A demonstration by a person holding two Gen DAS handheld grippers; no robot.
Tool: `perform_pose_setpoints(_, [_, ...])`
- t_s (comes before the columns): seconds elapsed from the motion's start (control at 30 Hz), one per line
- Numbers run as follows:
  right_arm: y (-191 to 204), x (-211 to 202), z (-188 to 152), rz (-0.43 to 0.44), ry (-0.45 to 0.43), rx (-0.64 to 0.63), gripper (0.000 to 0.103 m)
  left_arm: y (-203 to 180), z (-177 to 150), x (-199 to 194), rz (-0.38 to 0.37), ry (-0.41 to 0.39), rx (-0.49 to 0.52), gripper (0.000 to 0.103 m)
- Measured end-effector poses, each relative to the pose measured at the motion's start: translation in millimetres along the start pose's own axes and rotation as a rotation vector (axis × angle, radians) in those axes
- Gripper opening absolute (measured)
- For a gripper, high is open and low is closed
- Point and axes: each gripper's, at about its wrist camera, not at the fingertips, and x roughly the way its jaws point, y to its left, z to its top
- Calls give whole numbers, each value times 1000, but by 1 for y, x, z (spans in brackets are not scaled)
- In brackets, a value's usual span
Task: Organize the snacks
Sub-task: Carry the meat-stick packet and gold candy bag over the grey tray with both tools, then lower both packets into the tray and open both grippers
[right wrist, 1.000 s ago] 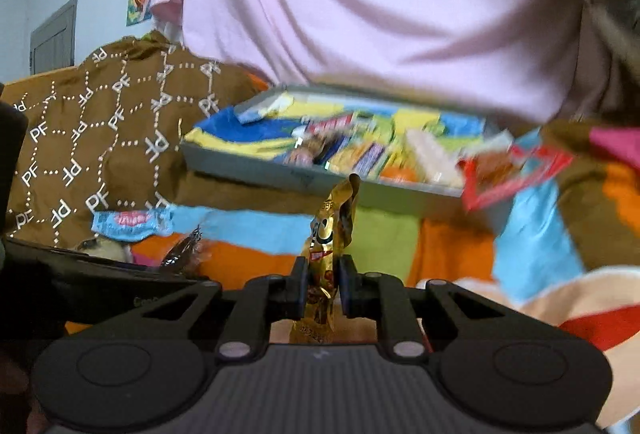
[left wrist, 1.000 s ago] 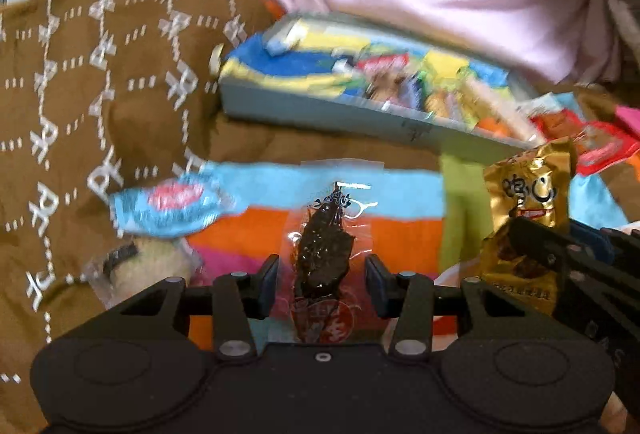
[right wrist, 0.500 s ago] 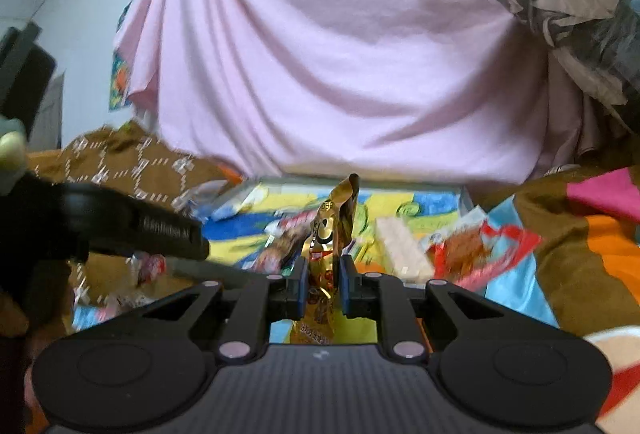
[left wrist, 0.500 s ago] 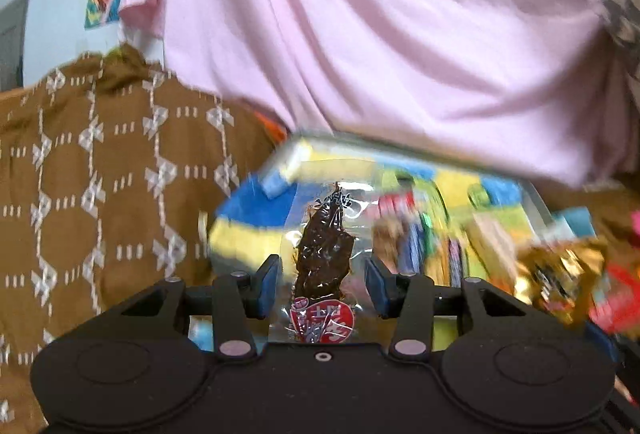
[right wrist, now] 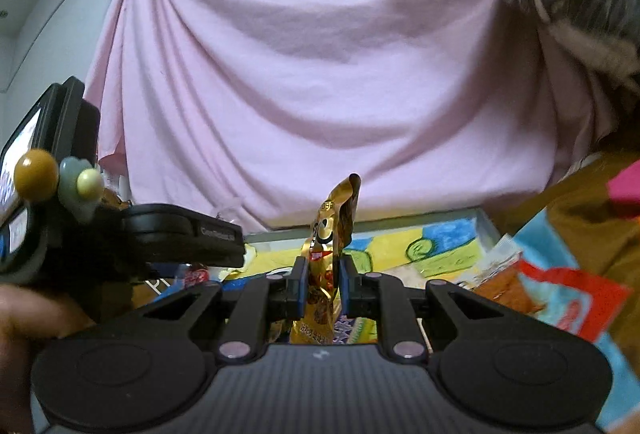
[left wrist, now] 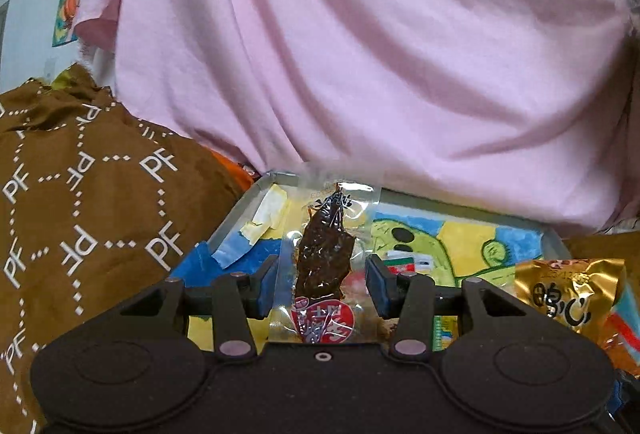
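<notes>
My left gripper (left wrist: 322, 288) is shut on a clear packet of dark dried snack (left wrist: 325, 266) with a red label and holds it upright over the near left part of the grey tray (left wrist: 240, 210). My right gripper (right wrist: 323, 288) is shut on a gold foil snack packet (right wrist: 328, 234) and holds it upright above the tray (right wrist: 486, 224). The gold packet also shows at the right of the left wrist view (left wrist: 568, 294). The tray has a yellow, blue and green drawing on its floor and several snack packets in it.
A pink cloth (left wrist: 360, 54) hangs behind the tray. A brown patterned cloth (left wrist: 88, 214) lies at the left. A red and orange packet (right wrist: 560, 298) lies at the tray's right edge on a striped blanket. The left hand-held unit (right wrist: 120, 234) fills the left of the right wrist view.
Both grippers have lifted their packets off the striped blanket and moved forward until they are over the tray. The views have tilted up towards the pink cloth.
</notes>
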Motion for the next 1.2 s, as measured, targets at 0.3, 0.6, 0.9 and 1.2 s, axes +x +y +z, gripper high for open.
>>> perform_pose_setpoints(0.3, [-11,19,-8,0,68,38,18,4,-8,22,41,53,14,48])
perform_pose_setpoints(0.6, [-9,24,-10,-48,88,-14,18,3,-14,32,45,90,8,49])
perform_pose_setpoints(0.9, [-1,24,-11,-78,87,-63,35,10,-13,28,26,106,-35,71])
perform_pose_setpoints(1.2, [8,18,-5,-79,69,-97,60,26,-6,10,25,95,-75,94])
